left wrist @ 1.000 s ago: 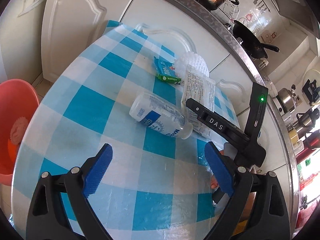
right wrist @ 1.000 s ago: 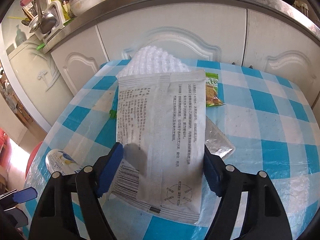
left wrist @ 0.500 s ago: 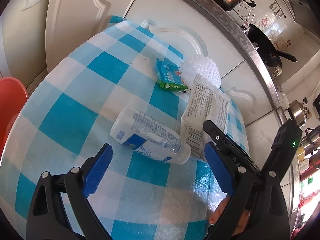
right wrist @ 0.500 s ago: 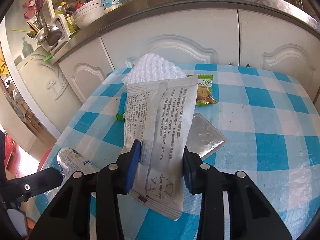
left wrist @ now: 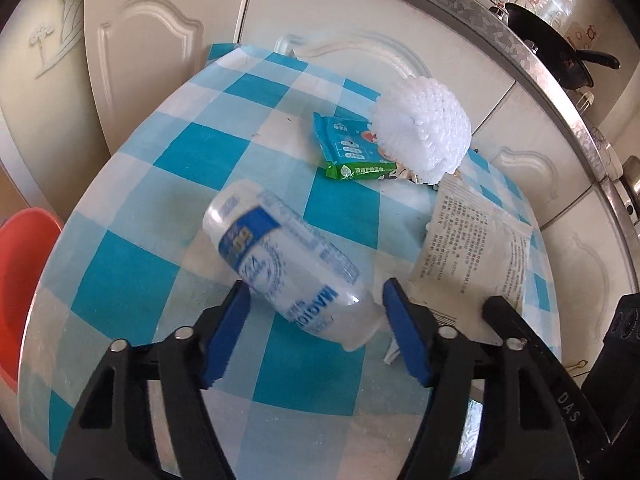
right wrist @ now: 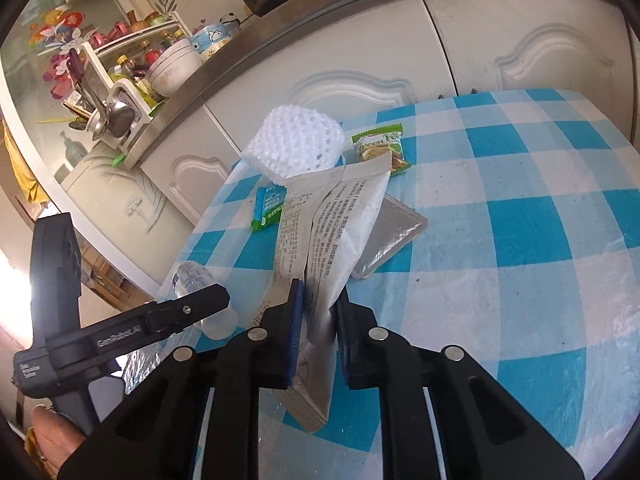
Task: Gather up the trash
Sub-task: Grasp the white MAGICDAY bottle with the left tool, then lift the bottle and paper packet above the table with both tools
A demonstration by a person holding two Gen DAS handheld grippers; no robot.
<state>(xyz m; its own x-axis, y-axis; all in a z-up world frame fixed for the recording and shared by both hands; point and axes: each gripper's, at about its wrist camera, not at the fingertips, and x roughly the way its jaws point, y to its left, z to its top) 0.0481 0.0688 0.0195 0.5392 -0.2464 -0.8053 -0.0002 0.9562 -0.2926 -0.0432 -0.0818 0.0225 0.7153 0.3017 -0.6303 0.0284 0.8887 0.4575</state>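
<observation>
A clear plastic bottle (left wrist: 288,264) with a blue and white label lies on the blue-checked table (left wrist: 132,240). My left gripper (left wrist: 316,316) is partly closed around its neck end, the blue pads beside it with small gaps. My right gripper (right wrist: 318,316) is shut on a white printed wrapper (right wrist: 332,220), folded and lifted off the table; the wrapper also shows in the left wrist view (left wrist: 476,248). The bottle shows at the left of the right wrist view (right wrist: 192,280).
A white foam net (left wrist: 422,128), a green and blue packet (left wrist: 352,152), a green snack packet (right wrist: 380,150) and a silver foil pouch (right wrist: 390,236) lie on the table. An orange basin (left wrist: 24,292) stands left, below the table edge. White cabinets stand behind.
My left gripper has moved in onto the bottle and narrowed around its neck. My right gripper has closed on the white wrapper and raised it, so it now folds upward.
</observation>
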